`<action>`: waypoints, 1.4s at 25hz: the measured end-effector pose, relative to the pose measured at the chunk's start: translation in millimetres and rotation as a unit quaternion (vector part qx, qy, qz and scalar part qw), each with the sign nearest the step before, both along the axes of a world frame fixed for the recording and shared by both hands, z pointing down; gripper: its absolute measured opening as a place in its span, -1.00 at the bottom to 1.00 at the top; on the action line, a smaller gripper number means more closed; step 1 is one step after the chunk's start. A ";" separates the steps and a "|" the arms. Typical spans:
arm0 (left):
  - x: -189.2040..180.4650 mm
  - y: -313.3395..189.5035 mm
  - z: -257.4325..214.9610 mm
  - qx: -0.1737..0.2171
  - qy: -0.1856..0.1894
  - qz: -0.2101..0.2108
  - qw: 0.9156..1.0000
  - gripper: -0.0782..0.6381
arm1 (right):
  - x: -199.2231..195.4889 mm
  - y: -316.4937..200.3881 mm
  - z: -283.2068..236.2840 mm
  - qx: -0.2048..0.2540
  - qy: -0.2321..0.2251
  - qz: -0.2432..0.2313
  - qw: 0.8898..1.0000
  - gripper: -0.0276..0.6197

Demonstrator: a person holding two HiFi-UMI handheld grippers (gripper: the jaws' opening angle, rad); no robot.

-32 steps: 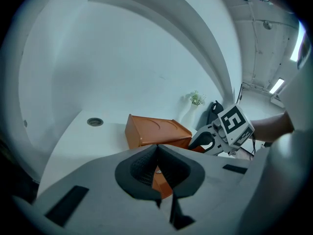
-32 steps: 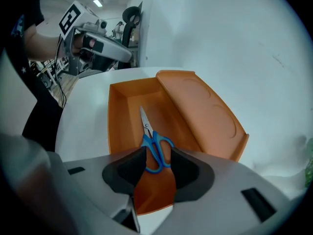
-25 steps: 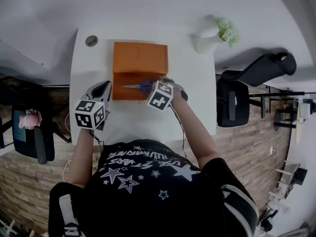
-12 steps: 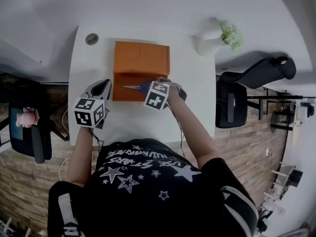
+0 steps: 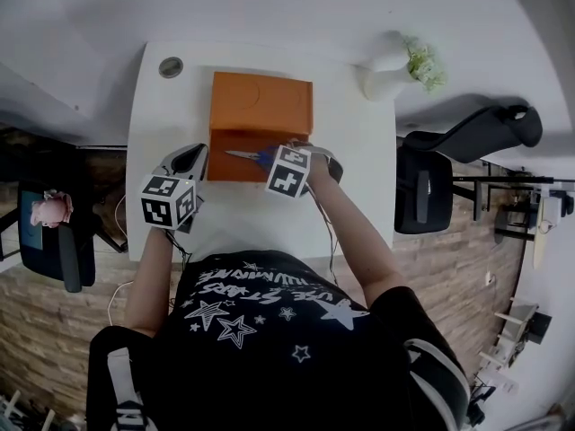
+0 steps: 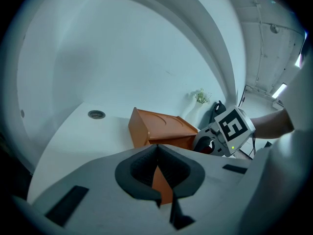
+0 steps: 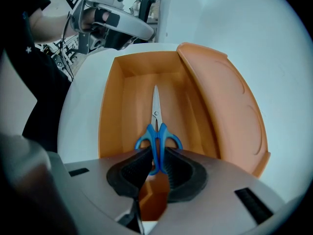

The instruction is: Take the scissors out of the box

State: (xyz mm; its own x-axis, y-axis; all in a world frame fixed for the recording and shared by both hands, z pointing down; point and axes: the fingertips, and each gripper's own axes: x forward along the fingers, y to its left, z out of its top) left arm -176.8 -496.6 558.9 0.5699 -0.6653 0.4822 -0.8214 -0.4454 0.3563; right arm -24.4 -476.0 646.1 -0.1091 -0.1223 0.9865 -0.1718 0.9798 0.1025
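An orange box (image 5: 235, 167) lies open on the white table, its lid (image 5: 260, 101) folded back. Blue-handled scissors (image 5: 254, 157) lie flat inside it, blades pointing away from my right gripper (image 5: 286, 156). That gripper points straight down into the box. Its jaws have just been closing, and in the right gripper view the pads press both sides of the scissors' handles (image 7: 157, 131). My left gripper (image 5: 190, 157) hovers over the table just left of the box, shut and empty. The left gripper view shows the box (image 6: 161, 129) beyond its closed fingertips (image 6: 157, 148).
A white vase with a small plant (image 5: 391, 70) stands at the table's back right. A round cable grommet (image 5: 171, 66) sits at the back left corner. Black office chairs (image 5: 467, 133) stand to the right of the table (image 5: 355, 178).
The head view shows hardly any difference: both grippers stay where they were, the right one over the scissors in the box.
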 end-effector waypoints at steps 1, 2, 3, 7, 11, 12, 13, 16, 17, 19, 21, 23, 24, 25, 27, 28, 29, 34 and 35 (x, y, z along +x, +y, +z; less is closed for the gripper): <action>0.9 0.5 0.2 0.000 -0.001 0.000 1.000 -0.73 | 0.6 0.1 -0.4 0.006 0.000 -0.006 1.000 -0.61; 1.9 0.9 0.3 0.001 -0.003 0.000 1.000 -0.73 | 1.5 0.1 -1.0 0.011 0.000 -0.010 1.000 -0.61; 2.6 1.5 0.4 0.002 -0.005 0.000 1.000 -0.73 | 2.3 0.4 -1.9 0.014 -0.001 -0.012 1.000 -0.61; -0.2 7.2 -4.4 0.008 -0.014 -0.004 1.000 -0.73 | 0.7 7.1 -8.3 0.022 -0.009 -0.007 1.000 -0.61; -1.9 17.4 -12.7 0.015 -0.019 -0.005 1.000 -0.73 | 1.8 10.2 -22.8 0.046 -0.016 -0.007 0.999 -0.61; -1.7 19.3 -14.5 0.017 -0.022 -0.005 1.000 -0.73 | 3.5 9.5 -27.2 0.054 -0.019 -0.005 0.998 -0.61; -1.6 20.7 -16.6 0.019 -0.024 -0.005 1.000 -0.73 | 4.9 8.7 -31.5 0.060 -0.025 -0.001 0.998 -0.61; -2.1 26.3 -22.6 0.023 -0.030 -0.008 0.999 -0.73 | 5.4 11.5 -41.7 0.071 -0.041 0.003 0.997 -0.61; -2.3 29.4 -24.3 0.024 -0.030 -0.009 0.999 -0.73 | 4.9 14.3 -43.9 0.075 -0.044 0.002 0.996 -0.61; -2.1 36.1 -27.7 0.027 -0.031 -0.012 0.999 -0.73 | 3.9 20.0 -48.8 0.083 -0.051 0.002 0.995 -0.61; -0.9 42.9 -30.8 0.030 -0.031 -0.015 0.999 -0.73 | 4.5 24.2 -54.9 0.094 -0.058 0.005 0.994 -0.61; 1.0 49.9 -33.2 0.032 -0.029 -0.019 0.999 -0.73 | 7.3 26.9 -61.2 0.110 -0.067 0.014 0.992 -0.61; 1.9 53.8 -34.4 0.033 -0.028 -0.021 0.999 -0.73 | 9.1 28.5 -64.4 0.118 -0.072 0.019 0.990 -0.61; 2.9 58.2 -35.8 0.034 -0.028 -0.022 0.999 -0.73 | 10.7 31.0 -67.6 0.126 -0.077 0.024 0.989 -0.61; 5.2 68.0 -39.5 0.038 -0.028 -0.023 0.999 -0.73 | 13.7 37.2 -74.5 0.142 -0.088 0.031 0.985 -0.61; 6.5 73.0 -41.7 0.040 -0.029 -0.023 0.999 -0.73 | 15.0 40.2 -78.8 0.150 -0.094 0.034 0.984 -0.61; 8.0 77.9 -44.0 0.042 -0.029 -0.024 0.998 -0.73 | 16.4 43.4 -83.2 0.157 -0.099 0.037 0.982 -0.61; 18.0 102.1 -54.3 0.052 -0.028 -0.028 0.998 -0.73 | 24.3 65.0 -100.5 0.179 -0.115 0.044 0.976 -0.61; 19.9 107.2 -55.4 0.053 -0.028 -0.028 0.998 -0.73 | 25.8 69.9 -103.2 0.183 -0.118 0.045 0.975 -0.61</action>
